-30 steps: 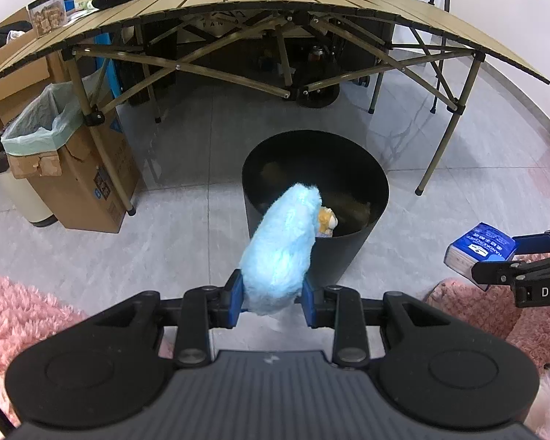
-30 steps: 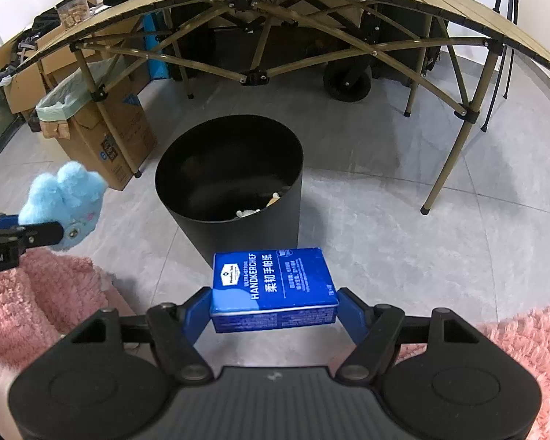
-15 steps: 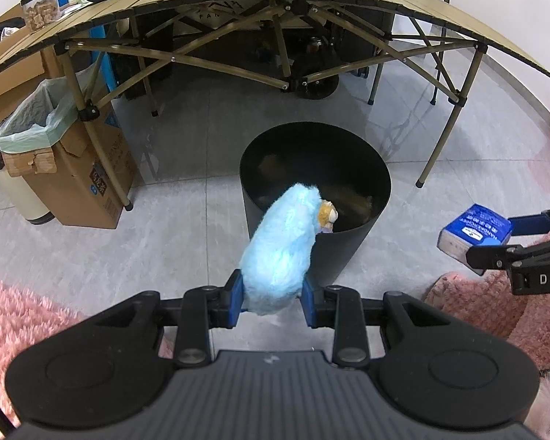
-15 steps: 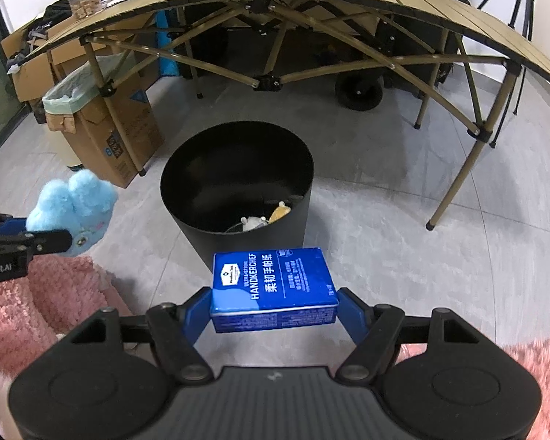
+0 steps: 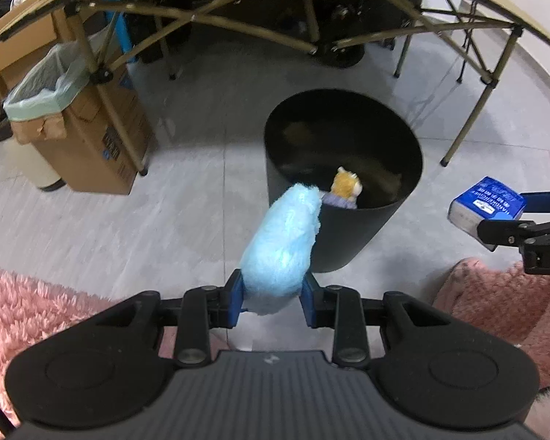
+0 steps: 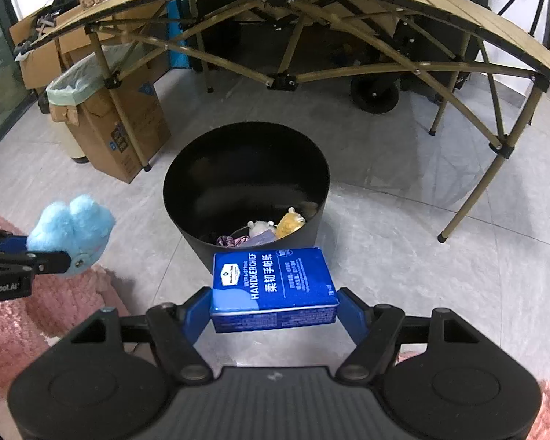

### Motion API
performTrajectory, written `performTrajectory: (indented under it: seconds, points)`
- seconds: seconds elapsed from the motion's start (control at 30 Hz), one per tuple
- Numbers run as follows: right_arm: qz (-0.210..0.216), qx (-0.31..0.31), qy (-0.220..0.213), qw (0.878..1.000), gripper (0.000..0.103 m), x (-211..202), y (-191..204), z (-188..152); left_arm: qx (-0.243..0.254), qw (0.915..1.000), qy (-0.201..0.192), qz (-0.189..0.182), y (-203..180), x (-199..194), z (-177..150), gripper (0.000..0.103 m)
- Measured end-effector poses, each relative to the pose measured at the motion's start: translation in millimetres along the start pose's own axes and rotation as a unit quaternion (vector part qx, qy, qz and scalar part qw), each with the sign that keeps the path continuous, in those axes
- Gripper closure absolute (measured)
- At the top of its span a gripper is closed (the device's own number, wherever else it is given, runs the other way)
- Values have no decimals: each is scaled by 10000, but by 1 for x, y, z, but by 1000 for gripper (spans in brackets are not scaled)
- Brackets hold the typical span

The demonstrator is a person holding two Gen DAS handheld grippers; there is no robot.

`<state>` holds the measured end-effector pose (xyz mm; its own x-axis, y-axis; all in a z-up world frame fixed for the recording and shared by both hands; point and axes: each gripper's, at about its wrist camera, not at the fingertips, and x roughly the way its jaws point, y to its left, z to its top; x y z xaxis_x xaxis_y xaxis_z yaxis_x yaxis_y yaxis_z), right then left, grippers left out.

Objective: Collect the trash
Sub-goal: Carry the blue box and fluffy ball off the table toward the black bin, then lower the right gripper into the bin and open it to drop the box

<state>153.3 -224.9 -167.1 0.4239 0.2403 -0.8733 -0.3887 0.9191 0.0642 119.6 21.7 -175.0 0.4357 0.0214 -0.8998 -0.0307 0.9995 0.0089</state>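
Black bin (image 6: pixel 245 187) sits on the grey floor in front of the folding table (image 6: pixel 311 11), small plush toys and scraps at its bottom. Left gripper (image 5: pixel 273 299) is clamped on a blue plush toy (image 5: pixel 282 249), held just short of the bin's near rim. Right gripper (image 6: pixel 275 304) grips a blue tissue pack (image 6: pixel 273 288) by its ends, also near the rim. Pink rug (image 5: pixel 29 315) on both sides. Lined cardboard box (image 6: pixel 110 124) left of the bin.
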Motion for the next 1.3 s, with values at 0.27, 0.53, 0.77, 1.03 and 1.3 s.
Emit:
performTrajectory:
  seconds: [0.27,0.53,0.77,1.03,1.3]
  points:
    - [50,-53,34,10000,31,14,2,13,-49,10000,80,-10,4,9,9,71]
    - [109,-102,-1,9999,31,29,2,29,36,10000,-35,-33,-1,17,23,71]
    - [167,-198,-88,9996,31,44,4,48,-24,10000,-89,-24,4,26,36,71]
    - [249,-445,-324,9982,31,64,11,74,-54,9993,-374,71,8,32,67,71]
    - [259,-599,-458,9968,31,92,16,98,-124,9979,-588,226,10,47,97,71]
